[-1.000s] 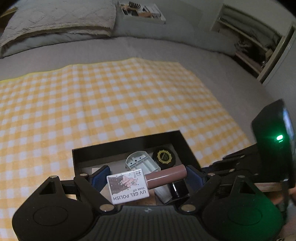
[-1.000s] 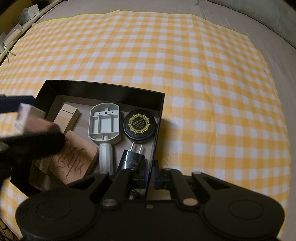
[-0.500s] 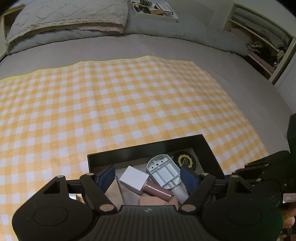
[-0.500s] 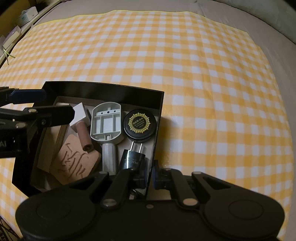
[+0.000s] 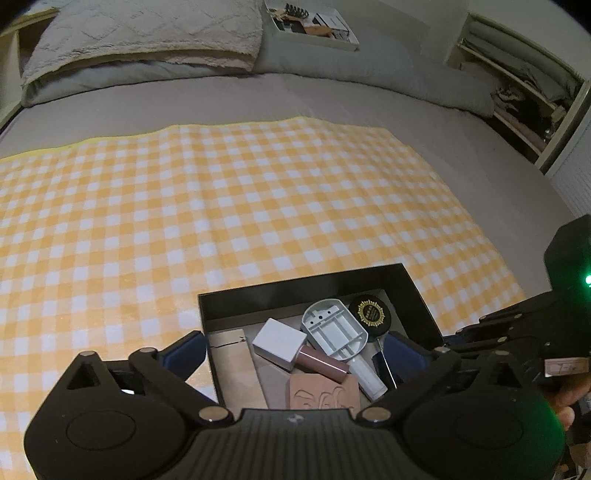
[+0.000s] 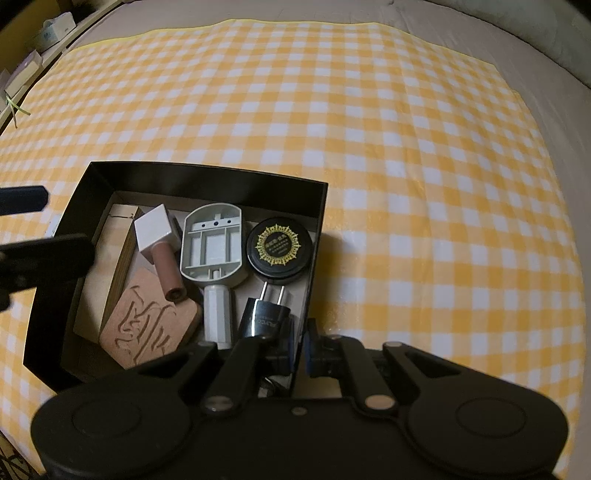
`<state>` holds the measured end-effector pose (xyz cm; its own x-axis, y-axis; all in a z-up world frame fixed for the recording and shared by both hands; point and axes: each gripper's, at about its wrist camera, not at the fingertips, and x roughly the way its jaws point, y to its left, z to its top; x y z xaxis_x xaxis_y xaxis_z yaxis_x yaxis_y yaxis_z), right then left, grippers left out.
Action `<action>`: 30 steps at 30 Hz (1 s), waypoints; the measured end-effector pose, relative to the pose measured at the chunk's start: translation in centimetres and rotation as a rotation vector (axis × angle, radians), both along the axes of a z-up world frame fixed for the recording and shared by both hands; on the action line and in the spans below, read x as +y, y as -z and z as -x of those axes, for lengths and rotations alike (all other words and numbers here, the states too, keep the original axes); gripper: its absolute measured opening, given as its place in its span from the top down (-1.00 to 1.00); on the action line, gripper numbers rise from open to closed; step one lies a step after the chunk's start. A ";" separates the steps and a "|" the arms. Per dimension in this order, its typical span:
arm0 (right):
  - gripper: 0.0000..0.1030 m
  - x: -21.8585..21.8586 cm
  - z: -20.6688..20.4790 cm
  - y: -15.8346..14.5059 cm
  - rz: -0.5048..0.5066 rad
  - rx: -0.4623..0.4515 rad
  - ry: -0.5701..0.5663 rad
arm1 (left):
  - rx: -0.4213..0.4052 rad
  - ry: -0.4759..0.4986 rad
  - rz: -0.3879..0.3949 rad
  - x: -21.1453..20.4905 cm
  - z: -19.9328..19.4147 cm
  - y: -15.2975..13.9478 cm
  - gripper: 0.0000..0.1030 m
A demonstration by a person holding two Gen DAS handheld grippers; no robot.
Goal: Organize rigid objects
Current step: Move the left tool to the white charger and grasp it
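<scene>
A black box [image 5: 303,284] [image 6: 207,177] sits on the yellow checked cloth [image 5: 221,206]. In it lie a gel polish bottle [image 5: 295,350] [image 6: 159,240] with a white cap, a grey plastic tool [image 5: 332,332] [image 6: 212,247], a round black tin [image 5: 369,314] [image 6: 280,247], a carved wooden block [image 5: 325,391] [image 6: 147,325], a light wooden piece [image 5: 236,365] and a black plug [image 6: 264,317]. My left gripper [image 5: 295,350] is open and empty above the box. My right gripper [image 6: 300,350] is shut on the box's near right wall.
The cloth lies on a grey bed. A pillow [image 5: 147,33] and a white tray [image 5: 314,26] of small items sit at the far end. Open shelves [image 5: 517,85] stand to the right.
My left gripper opened and let the gel polish bottle drop into the box, then drew back and up. My right gripper kept its hold on the box wall.
</scene>
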<state>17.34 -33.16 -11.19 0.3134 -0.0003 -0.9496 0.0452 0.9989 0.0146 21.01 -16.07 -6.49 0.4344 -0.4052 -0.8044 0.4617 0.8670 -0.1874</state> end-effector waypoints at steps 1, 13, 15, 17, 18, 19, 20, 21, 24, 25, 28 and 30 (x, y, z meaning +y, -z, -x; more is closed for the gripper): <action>0.89 0.1 0.0 0.0 0.001 0.000 0.002 | -0.004 -0.007 0.005 0.3 0.0 -0.2 -1.00; 0.90 0.1 0.0 0.0 -0.003 0.001 0.016 | -0.050 -0.103 -0.042 6.0 -0.1 -0.7 -1.00; 0.90 0.1 -0.1 0.0 0.004 0.001 0.012 | -0.045 -0.121 -0.049 7.4 -0.1 -0.4 -1.00; 0.90 0.1 -0.1 0.0 0.007 0.000 0.011 | -0.043 -0.137 -0.060 8.8 -0.1 -0.2 -1.00; 0.90 0.1 0.0 0.0 0.007 0.000 0.011 | -0.044 -0.145 -0.065 9.5 -0.1 0.0 -1.00; 0.90 0.2 0.0 0.0 0.007 0.000 0.010 | -0.044 -0.150 -0.067 10.1 -0.1 0.1 -1.00; 0.90 0.2 0.0 0.0 0.007 0.000 0.011 | -0.043 -0.155 -0.069 10.7 -0.1 0.3 -1.00; 0.90 0.1 -0.1 0.0 0.008 0.000 0.011 | -0.038 -0.161 -0.073 11.3 -0.1 0.5 -1.00; 0.90 0.2 0.0 0.0 0.007 -0.001 0.012 | -0.024 -0.180 -0.087 12.9 -0.1 1.1 -1.00; 0.90 0.2 0.0 0.0 0.007 -0.001 0.013 | -0.019 -0.182 -0.089 13.3 -0.1 1.3 -1.00; 0.90 0.2 0.0 0.0 0.006 0.002 0.012 | 0.003 -0.175 -0.082 14.1 0.0 2.1 -1.00; 0.90 0.2 0.0 0.0 0.004 0.002 0.016 | 0.006 -0.155 -0.067 14.2 0.0 2.5 -1.00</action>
